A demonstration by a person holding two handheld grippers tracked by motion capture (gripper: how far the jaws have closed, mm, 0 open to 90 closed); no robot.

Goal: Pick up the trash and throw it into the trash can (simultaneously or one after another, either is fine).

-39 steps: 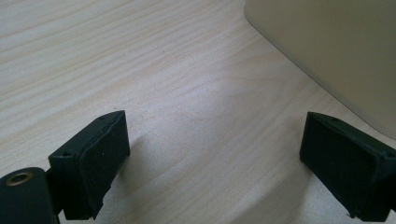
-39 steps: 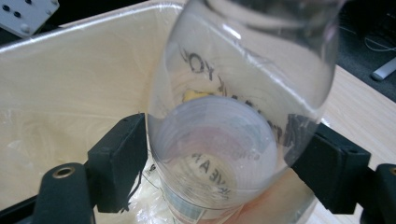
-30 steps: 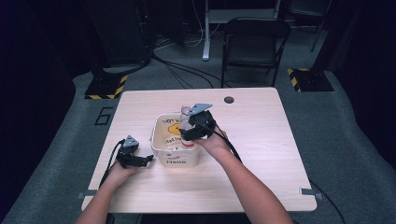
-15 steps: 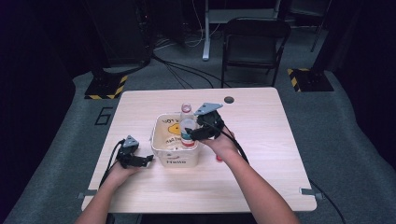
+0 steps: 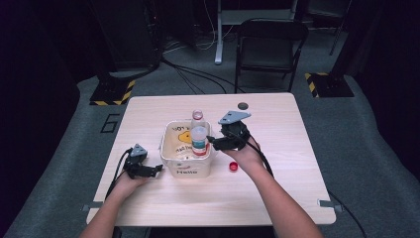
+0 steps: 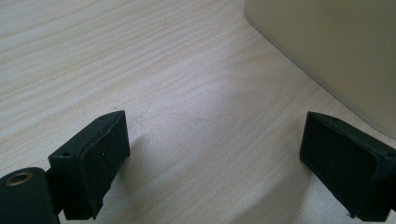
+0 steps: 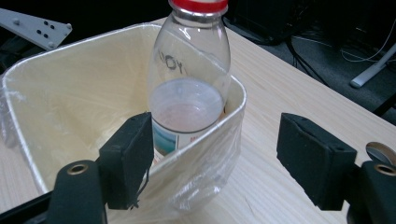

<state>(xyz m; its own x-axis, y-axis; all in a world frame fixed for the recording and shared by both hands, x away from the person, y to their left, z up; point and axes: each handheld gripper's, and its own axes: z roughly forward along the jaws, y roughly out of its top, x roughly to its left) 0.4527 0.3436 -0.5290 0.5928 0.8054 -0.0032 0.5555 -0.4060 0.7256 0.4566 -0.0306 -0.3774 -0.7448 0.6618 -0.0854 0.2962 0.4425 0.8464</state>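
Gaping wide on the left gripper (image 5: 157, 169), over bare table (image 5: 277, 198) at the bin's 8 o'clock, gripping nothing. Just closing partway on the right gripper (image 5: 210, 141) at the bin's 3 o'clock, standing half open and pressing on nothing. Straddling the plastic-lined corner of the cream bin (image 7: 56, 93), one jaw right at the rim, the other out over the tabletop. Standing upright inside the bin at its 2 o'clock corner: one clear, red-capped bottle (image 5: 199, 140), beyond the right jaws and not touching them. Counting up: two grippers, one bin, one bottle, and one loose red cap (image 5: 233, 166) lying at the bin's 4 o'clock.
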